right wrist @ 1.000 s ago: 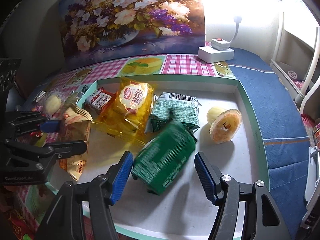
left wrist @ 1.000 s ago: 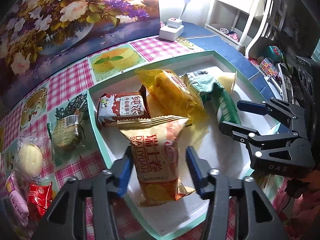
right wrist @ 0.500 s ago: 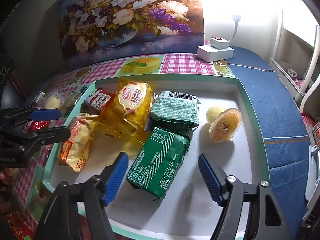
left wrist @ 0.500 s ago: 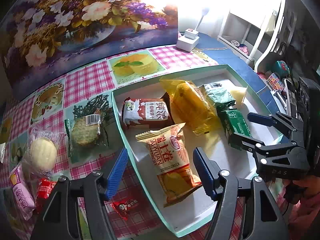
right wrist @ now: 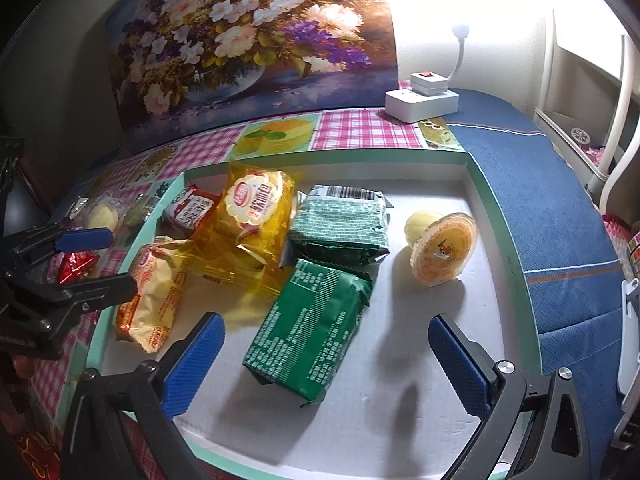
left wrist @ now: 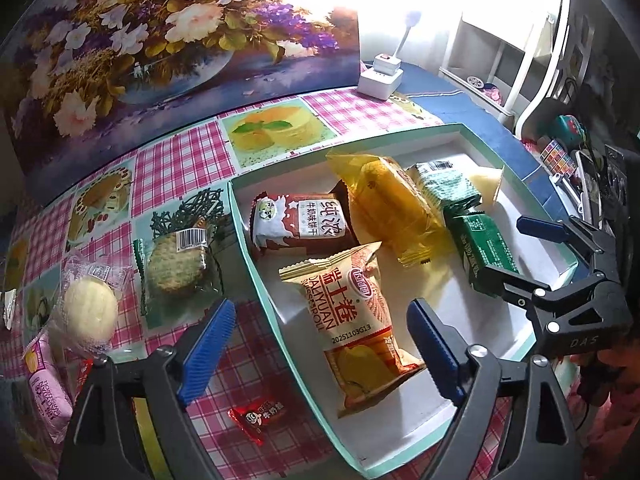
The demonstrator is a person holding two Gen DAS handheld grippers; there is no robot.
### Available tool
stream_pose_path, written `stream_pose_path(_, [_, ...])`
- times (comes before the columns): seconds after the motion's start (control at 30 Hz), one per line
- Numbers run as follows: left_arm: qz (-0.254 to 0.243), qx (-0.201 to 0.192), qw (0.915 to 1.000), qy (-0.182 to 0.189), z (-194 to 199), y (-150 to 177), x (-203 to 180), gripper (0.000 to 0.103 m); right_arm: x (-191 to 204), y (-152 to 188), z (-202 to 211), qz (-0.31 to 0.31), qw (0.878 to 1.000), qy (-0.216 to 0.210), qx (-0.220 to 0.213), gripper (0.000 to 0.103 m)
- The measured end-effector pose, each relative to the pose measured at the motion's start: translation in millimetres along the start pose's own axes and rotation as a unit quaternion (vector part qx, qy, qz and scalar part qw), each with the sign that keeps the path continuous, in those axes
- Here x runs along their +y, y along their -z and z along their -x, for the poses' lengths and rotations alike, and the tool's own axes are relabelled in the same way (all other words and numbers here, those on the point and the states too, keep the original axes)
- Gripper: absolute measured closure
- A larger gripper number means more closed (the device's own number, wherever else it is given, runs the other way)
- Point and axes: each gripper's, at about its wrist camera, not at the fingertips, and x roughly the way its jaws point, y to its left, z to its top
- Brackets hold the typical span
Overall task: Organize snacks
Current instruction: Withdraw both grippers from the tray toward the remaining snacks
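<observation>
A teal-rimmed white tray (left wrist: 260, 276) (right wrist: 492, 216) holds an orange Dalyuan roll pack (left wrist: 356, 320) (right wrist: 154, 288), a red-brown milk biscuit pack (left wrist: 304, 220), a yellow cake pack (right wrist: 256, 216), two green packs (right wrist: 312, 328) (right wrist: 340, 224) and a jelly cup (right wrist: 444, 252). My left gripper (left wrist: 320, 344) is open and empty, above the tray's left rim. My right gripper (right wrist: 326, 360) is open and empty, above the nearer green pack. Each gripper shows in the other's view, the right one (left wrist: 516, 248) and the left one (right wrist: 108, 256).
On the checked cloth left of the tray lie a green-wrapped cookie (left wrist: 176, 256), a pale round bun (left wrist: 90, 312), a pink pack (left wrist: 46, 396) and a small red candy (left wrist: 260, 416). A flower picture (left wrist: 160, 40) and a white power strip (right wrist: 420, 96) stand at the back.
Both grippers have let go and pulled back and up. The orange roll pack and the green pack now lie free in the tray. The left gripper's jaws have opened wider.
</observation>
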Motion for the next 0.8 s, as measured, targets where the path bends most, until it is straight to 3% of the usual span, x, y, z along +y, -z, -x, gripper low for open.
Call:
stream_pose_path(0.6, [0.01,-0.021,0.9996,0.016,7,3,7,0.011,10,-5,-1,0.005,1.0,-0.005,0.003,0.0])
stream_pose_path(0.8, [0.039,-0.047,0.9981,0.009,29,6,40,0.011,25,-21,7,0.02,1.0,-0.014,-0.011,0.0])
